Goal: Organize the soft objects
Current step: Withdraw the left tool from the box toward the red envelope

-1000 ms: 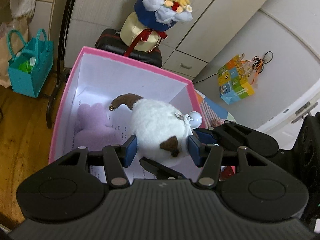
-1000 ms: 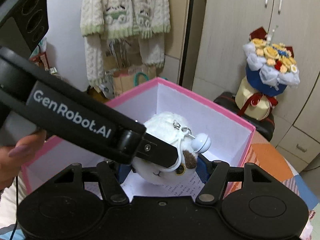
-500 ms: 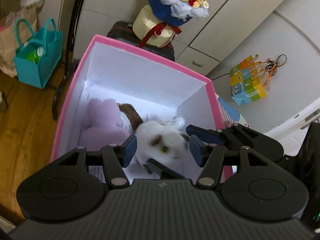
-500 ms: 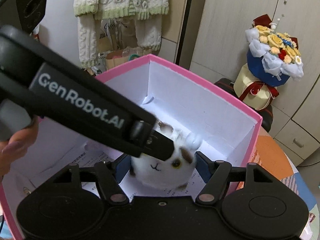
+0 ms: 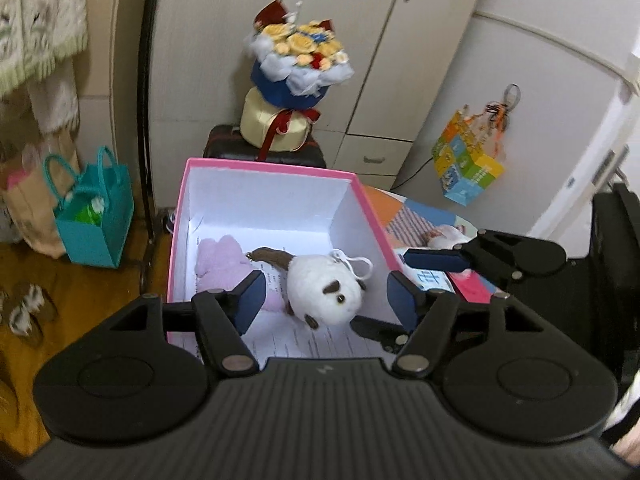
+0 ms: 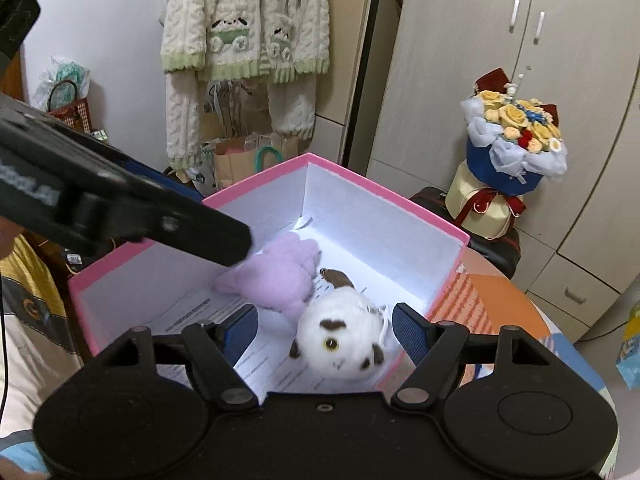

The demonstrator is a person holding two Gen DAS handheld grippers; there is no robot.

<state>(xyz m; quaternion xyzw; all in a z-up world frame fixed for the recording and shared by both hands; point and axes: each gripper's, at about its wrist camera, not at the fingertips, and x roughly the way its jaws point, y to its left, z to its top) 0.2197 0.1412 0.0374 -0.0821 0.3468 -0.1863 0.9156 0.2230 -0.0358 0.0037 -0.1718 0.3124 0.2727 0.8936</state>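
Note:
A white plush with brown patches [image 5: 326,292] lies on the printed paper floor of the pink box [image 5: 276,170], next to a lilac plush [image 5: 220,266]. Both show in the right wrist view, the white plush [image 6: 340,338] in front of the lilac plush [image 6: 276,276] inside the box [image 6: 384,196]. My left gripper [image 5: 326,300] is open and empty above the box, and the white plush lies loose below the gap between its pads. My right gripper [image 6: 324,332] is open and empty above the box's near edge. Another plush [image 5: 444,238] lies on the table right of the box.
The box stands on a round table with a patchwork cloth [image 6: 496,300]. Behind it a flower bouquet [image 5: 298,60] rests on a dark suitcase [image 5: 264,152]. A teal bag [image 5: 94,220] stands on the wooden floor at left. Cabinets and a fridge [image 5: 560,120] line the back.
The left gripper opened and let the white plush drop into the box beside the lilac plush. Both grippers have pulled up and back from the box.

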